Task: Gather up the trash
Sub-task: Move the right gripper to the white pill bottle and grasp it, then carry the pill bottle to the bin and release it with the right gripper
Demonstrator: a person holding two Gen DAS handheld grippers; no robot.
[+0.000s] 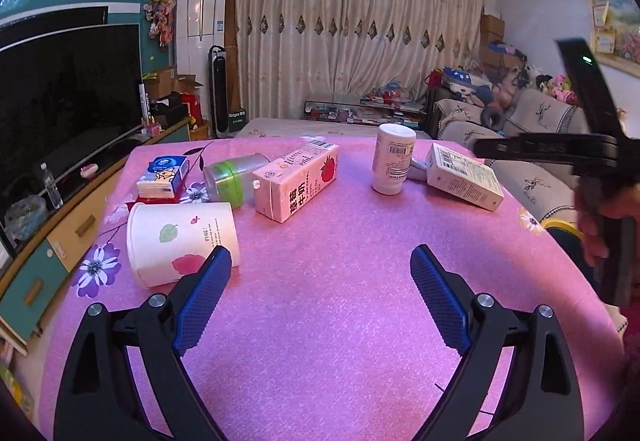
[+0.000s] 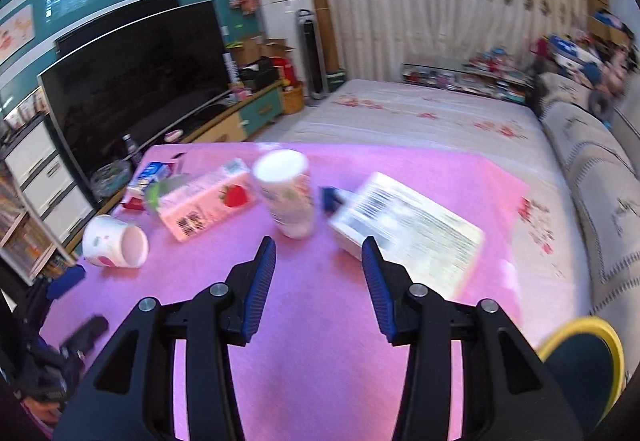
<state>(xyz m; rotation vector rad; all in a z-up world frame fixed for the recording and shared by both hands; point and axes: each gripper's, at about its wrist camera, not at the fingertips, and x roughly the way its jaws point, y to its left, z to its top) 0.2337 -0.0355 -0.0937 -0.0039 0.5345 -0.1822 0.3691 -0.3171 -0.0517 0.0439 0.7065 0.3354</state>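
On the pink table (image 1: pixel 340 281) lie a tipped paper cup (image 1: pixel 180 241), a pink strawberry milk carton (image 1: pixel 296 181), a clear bottle with a green band (image 1: pixel 232 179), a tissue pack (image 1: pixel 162 177), an upright white bottle (image 1: pixel 392 159) and a white box (image 1: pixel 464 181). My left gripper (image 1: pixel 320 261) is open and empty, its left finger beside the cup. My right gripper (image 2: pixel 318 251) is open and empty above the table, just short of the white bottle (image 2: pixel 286 193) and the white box (image 2: pixel 408 229). The carton (image 2: pixel 200 203) and cup (image 2: pixel 114 241) lie to its left.
A bin with a yellow rim (image 2: pixel 580 361) stands at the table's right near corner. A TV (image 1: pixel 68 101) on a low cabinet runs along the left. A bed (image 2: pixel 420 121) lies beyond the table and a sofa (image 2: pixel 592 169) is on the right.
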